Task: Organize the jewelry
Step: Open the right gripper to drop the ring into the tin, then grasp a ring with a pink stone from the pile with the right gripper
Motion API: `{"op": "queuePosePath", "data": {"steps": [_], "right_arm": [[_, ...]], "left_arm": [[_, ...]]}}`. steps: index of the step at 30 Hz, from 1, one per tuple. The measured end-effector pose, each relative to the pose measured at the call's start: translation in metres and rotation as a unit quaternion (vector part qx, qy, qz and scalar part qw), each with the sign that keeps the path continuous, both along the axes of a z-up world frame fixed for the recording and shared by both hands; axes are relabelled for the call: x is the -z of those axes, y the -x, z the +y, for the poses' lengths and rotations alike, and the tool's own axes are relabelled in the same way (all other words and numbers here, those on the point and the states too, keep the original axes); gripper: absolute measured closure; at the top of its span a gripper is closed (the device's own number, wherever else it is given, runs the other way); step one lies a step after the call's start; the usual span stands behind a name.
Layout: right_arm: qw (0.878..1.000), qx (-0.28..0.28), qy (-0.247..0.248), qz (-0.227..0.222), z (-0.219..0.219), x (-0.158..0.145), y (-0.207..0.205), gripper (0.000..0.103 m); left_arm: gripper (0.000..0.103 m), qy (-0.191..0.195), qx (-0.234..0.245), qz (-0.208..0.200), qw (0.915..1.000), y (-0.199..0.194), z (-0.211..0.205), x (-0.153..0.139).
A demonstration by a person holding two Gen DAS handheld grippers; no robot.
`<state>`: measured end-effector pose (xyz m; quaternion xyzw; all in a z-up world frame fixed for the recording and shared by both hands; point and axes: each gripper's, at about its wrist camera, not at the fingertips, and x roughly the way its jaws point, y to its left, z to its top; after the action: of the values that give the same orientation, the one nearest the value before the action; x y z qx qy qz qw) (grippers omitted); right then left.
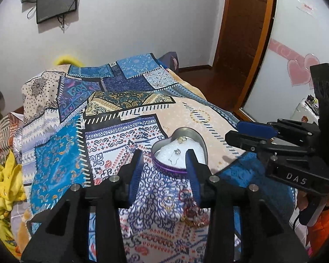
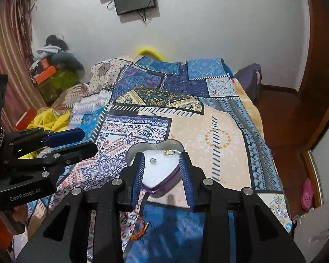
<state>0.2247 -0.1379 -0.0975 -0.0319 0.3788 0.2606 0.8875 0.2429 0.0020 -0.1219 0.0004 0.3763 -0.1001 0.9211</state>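
A heart-shaped tin (image 1: 202, 145) with white foam inside sits on the patterned bedspread; it also shows in the right wrist view (image 2: 133, 151). A gold ring (image 2: 170, 152) and a small silver piece (image 2: 152, 160) lie on the foam. A heap of loose jewelry (image 1: 192, 208) with red beads and gold rings lies on the bedspread near me. A red-orange bracelet (image 2: 139, 226) lies below the right gripper. My left gripper (image 1: 165, 155) is open and empty, above the heap, just short of the tin. My right gripper (image 2: 162, 154) is open and empty, its fingers either side of the tin.
The patterned bedspread (image 1: 120, 127) covers the bed, with a blue towel (image 2: 175, 223) at its near edge. Yellow cloth (image 1: 2, 184) lies at the left. A wooden door (image 1: 241, 32) and floor are at the right. Boxes and clothes (image 2: 52, 65) are piled far left.
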Motion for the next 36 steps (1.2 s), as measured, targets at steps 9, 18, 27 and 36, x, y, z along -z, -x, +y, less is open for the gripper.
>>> {"op": "queuePosePath", "data": {"steps": [9,18,27,36], "right_arm": [[1.0,0.007,0.01,0.012,-0.003,0.01,0.026,0.073],[0.999,0.002,0.015,0.052,-0.001,0.037,0.043,0.073],[0.996,-0.036,0.008,0.081,0.027,0.059,0.059,0.073],[0.994,-0.055,0.011,0.099,0.044,0.074,0.058,0.086]], "left_arm": [[0.059,-0.002,-0.008,0.024,0.9997,0.028,0.002,0.013],[0.059,0.005,-0.025,0.061,0.9978,0.049,0.014,0.039],[0.059,0.004,-0.027,0.069,0.9973,0.067,0.021,0.051],[0.063,0.021,-0.023,0.076,0.9966,0.071,0.025,0.061]]}}
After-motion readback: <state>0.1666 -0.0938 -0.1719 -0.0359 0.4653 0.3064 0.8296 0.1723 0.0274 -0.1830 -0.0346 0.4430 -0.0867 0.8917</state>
